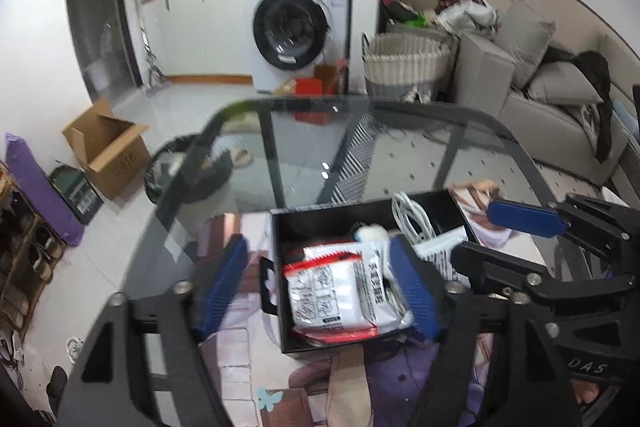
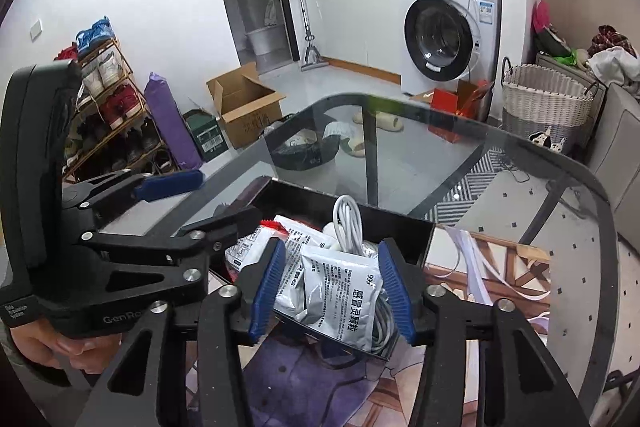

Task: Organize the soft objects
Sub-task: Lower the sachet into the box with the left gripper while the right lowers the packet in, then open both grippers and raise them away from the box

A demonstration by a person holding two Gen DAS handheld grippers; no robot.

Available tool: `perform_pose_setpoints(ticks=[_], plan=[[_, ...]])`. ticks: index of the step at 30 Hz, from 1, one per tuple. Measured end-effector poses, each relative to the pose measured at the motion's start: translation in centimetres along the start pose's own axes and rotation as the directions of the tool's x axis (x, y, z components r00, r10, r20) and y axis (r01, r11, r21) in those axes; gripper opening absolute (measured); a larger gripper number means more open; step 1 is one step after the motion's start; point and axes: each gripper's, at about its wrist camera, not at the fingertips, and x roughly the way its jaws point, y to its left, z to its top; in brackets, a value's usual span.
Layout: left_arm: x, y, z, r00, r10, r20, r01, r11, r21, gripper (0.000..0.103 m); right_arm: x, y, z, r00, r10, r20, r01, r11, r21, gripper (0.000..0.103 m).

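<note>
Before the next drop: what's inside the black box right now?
In the black box: white foil sachets, one red-edged, and a coiled white cable at the far side. Whatever lies beneath the sachets is covered.

Bright, even daylight fills both fisheye views, with dark vignetted corners and strongly bowed edges. The glass counter (image 1: pixel 400 163) carries pale glare and faint reflections. The left wrist view is softly motion-blurred, smearing the washing machine (image 1: pixel 298 27); the right wrist view is sharper throughout.
</note>
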Motion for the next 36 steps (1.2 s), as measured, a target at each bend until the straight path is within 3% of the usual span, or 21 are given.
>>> perform_pose_setpoints(ticks=[3,5,6,10,14,18,22,26,28,30,33,36], plan=[[-1.3,0.2,-0.1,0.999,0.013,0.044,-0.013,1.000,-0.008,0.088,-1.3,0.0,0.0,1.000,-0.016,0.020,0.016,1.000,0.000,0.063],[-2.2,0.4,-0.4,0.997,0.017,0.074,-0.017,1.000,-0.009,0.089,-2.3,0.1,0.0,0.998,-0.027,0.051,0.027,1.000,0.007,0.083],[-2.5,0.4,-0.4,0.996,0.018,0.084,-0.018,1.000,-0.008,0.090,-2.9,0.1,0.0,0.997,-0.031,0.073,0.030,0.999,0.012,0.086],[-4.5,0.1,-1.0,0.987,0.032,0.160,-0.033,0.999,0.004,0.098,-5.5,0.6,-0.3,0.990,-0.050,0.129,0.049,0.999,0.009,0.090],[-7.2,-0.3,-2.1,0.957,0.065,0.283,-0.074,0.997,0.021,0.099,-8.0,0.8,-1.4,0.981,-0.055,0.187,0.049,0.998,0.033,0.099],[-9.2,-0.8,-3.0,0.927,0.080,0.367,-0.101,0.994,0.041,0.103,-10.0,1.2,-2.4,0.966,-0.065,0.251,0.058,0.998,0.033,0.100],[-10.2,-0.8,-4.0,0.904,0.101,0.415,-0.120,0.993,0.020,0.103,-11.8,2.2,-4.0,0.936,-0.099,0.339,0.102,0.995,0.009,0.102],[-10.7,-0.7,-5.2,0.891,0.121,0.437,-0.122,0.992,-0.027,0.103,-13.0,2.8,-5.9,0.881,-0.139,0.452,0.133,0.990,0.045,0.102],[-10.8,-0.6,-5.9,0.879,0.154,0.452,-0.144,0.988,-0.057,0.103,-13.1,3.2,-6.6,0.864,-0.159,0.477,0.153,0.987,0.052,0.102],[-10.8,-0.5,-6.5,0.868,0.183,0.462,-0.163,0.983,-0.083,0.103,-12.9,3.4,-7.2,0.858,-0.178,0.482,0.172,0.983,0.058,0.102],[-10.6,-0.9,-7.4,0.878,0.162,0.451,-0.153,0.987,-0.057,0.103,-12.4,3.2,-7.5,0.867,-0.181,0.464,0.172,0.983,0.061,0.102],[-10.2,-1.0,-8.0,0.873,0.190,0.450,-0.186,0.981,-0.052,0.103,-12.1,2.9,-7.6,0.875,-0.180,0.449,0.164,0.984,0.075,0.102]])
